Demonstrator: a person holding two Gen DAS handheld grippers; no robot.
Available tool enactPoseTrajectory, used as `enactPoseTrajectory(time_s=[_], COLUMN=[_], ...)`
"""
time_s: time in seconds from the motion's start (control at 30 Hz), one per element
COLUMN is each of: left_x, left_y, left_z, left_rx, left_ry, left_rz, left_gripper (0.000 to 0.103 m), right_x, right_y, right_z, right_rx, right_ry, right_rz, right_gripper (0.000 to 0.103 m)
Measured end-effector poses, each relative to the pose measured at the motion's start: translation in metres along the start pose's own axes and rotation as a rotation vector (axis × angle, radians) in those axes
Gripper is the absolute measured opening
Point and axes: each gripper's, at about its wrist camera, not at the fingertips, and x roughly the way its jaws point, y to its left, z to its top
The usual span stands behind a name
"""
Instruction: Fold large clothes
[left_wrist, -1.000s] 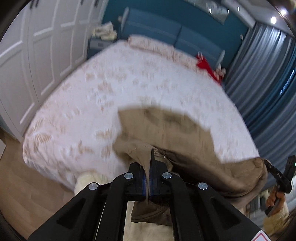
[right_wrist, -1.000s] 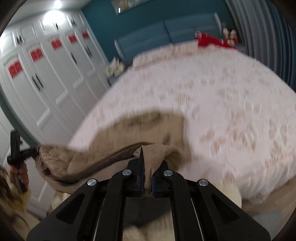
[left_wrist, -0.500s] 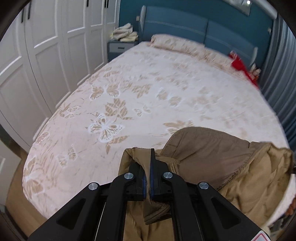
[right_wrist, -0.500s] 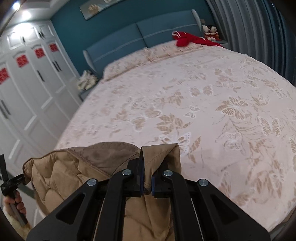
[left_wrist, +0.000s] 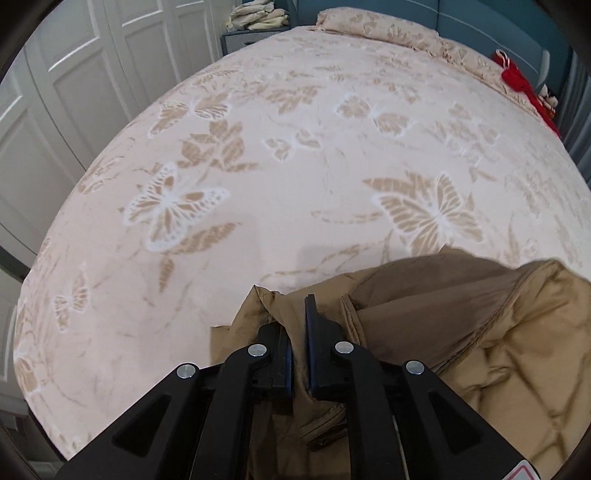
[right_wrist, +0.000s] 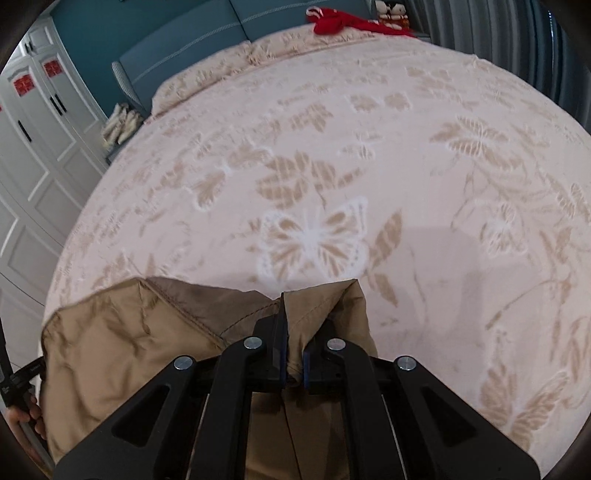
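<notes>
Tan quilted padded jacket (left_wrist: 480, 332) held at the near edge of the bed by both tongs.

The jacket's brown lining side lies on the pale pink bedspread with beige butterfly and leaf print (left_wrist: 295, 166), its bulk sagging between the two grippers. The left gripper (left_wrist: 299, 332) has just been easing its jaws apart; a narrow gap shows with a fold of the jacket running through it, though whether the pads press on the cloth is hard to tell. The right gripper (right_wrist: 293, 347) is nearly closed, pinching a jacket fold. Beyond lie a teal padded headboard (right_wrist: 192, 40), a red garment (right_wrist: 343, 20) and white panelled wardrobe doors (left_wrist: 74, 92).
</notes>
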Motion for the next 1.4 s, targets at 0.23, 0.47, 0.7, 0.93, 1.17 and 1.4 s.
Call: enactPoseTrajectory(time_s=[0.23, 0.47, 0.7, 0.93, 1.17, 1.4], left_x=[0.022, 0.029, 0.023, -0.045, -0.157, -0.153], left_y=[-0.006, -0.010, 0.001, 0.073, 0.090, -0.032], left_z=[-0.007, -0.014, -0.011, 0.017, 0.034, 0.020], left_rx=[-0.002, -0.012, -0.054, -0.246, -0.250, 0.081], left_ry=[-0.043, -0.100, -0.090, -0.068, -0.377, -0.326], left_rz=[-0.004, 0.004, -0.064, -0.173, -0.043, 0.033], left_gripper=[0.011, 0.010, 0.011, 0.070, 0.082, 0.058], right_x=[0.027, 0.033, 0.029, -0.052, -0.138, -0.137], right_y=[-0.001, -0.001, -0.008, -0.053, -0.035, 0.079], right_z=[-0.016, -0.022, -0.019, 0.004, 0.005, -0.017], right_rx=[-0.016, -0.019, 0.018, 0.189, 0.078, -0.200], right_ry=[0.011, -0.032, -0.028, -0.101, -0.246, -0.233], right_rz=[-0.012, -0.010, 0.040, 0.149, 0.118, 0.093], right_gripper=[0.003, 0.003, 0.005, 0.058, 0.039, 0.017])
